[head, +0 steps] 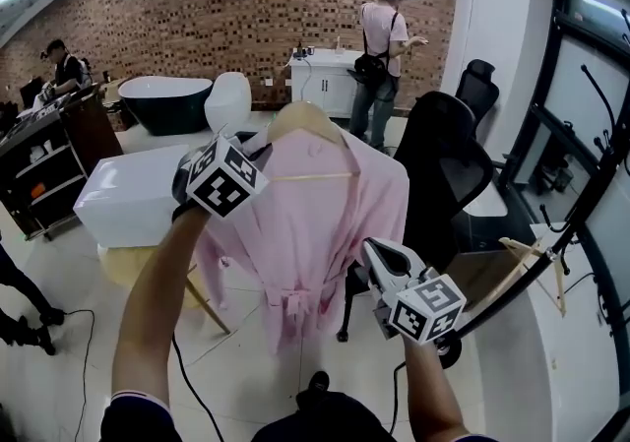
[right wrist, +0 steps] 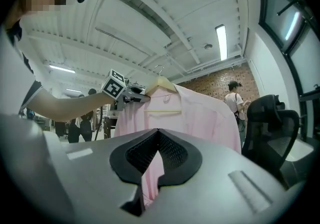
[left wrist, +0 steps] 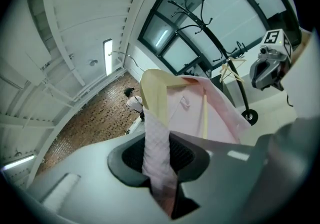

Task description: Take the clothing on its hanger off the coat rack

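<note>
**Both arms reach forward, each hand carrying a two-jaw gripper.**
The left gripper [left wrist: 158,168] is held high on a bare, raised forearm [head: 157,302], its jaws clamped on a fold of the pink garment [left wrist: 220,118] that stands up between them. The right gripper [right wrist: 150,168] sits lower and points level, jaws a narrow slit apart. Pink shows in that slit, but whether they grip it cannot be told.

- The black office chair [head: 448,164] stood just behind the pink garment [head: 305,223] and closed off the room on your right gripper's [head: 379,258] side.
- The coat rack [left wrist: 226,65] slanted across the far right, past the chair, so that side was crowded too.
- On the left, a white block [head: 128,199] sat close beside the garment, under your left gripper [head: 251,150].
- Open floor [head: 59,381] lay at the lower left, crossed by a black cable [head: 87,361], with a bystander's feet [head: 25,327] at its edge.
</note>
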`<state>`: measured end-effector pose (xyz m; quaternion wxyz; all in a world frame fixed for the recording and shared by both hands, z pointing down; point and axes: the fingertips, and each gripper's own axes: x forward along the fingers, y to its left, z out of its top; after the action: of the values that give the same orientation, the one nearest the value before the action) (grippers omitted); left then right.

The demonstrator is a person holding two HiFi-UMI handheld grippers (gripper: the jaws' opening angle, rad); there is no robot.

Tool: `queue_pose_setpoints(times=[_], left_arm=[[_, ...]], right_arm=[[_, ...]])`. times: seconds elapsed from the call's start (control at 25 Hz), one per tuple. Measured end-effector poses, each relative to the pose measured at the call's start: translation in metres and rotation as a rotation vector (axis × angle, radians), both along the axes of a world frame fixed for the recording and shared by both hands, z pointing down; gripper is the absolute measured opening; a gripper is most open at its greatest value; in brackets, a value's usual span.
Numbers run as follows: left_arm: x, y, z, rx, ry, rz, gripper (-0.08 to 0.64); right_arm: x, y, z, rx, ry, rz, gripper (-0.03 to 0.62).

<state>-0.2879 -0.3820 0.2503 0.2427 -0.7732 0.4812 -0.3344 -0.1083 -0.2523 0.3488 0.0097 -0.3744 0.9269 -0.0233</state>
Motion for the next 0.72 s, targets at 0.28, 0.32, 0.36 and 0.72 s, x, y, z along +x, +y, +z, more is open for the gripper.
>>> queue_pose_setpoints(times=[0.28,0.32,0.36,0.72], left_arm=[[-0.024,-0.065,-0.013,0.017,-0.008,-0.036,0.084],[-0.024,-0.076,-0.014,0.017,-0.007,-0.036,0.084],[-0.024,-0.087,-0.014,0.017,-0.005,-0.035,0.084],[0.008,-0.178,-0.023,0.047,0.011,0.017,0.084]], right_arm=[[-0.024,-0.076,-0.002,0.000,-0.011,-0.037,0.002],[-0.026,-0.086,-0.002,-0.002,-0.010,-0.042,0.002],[-0.027,-0.094,-0.003,-0.004,-0.008,-0.046,0.002],[0.003,-0.161,-0.001,-0.020,0.007,0.017,0.002]])
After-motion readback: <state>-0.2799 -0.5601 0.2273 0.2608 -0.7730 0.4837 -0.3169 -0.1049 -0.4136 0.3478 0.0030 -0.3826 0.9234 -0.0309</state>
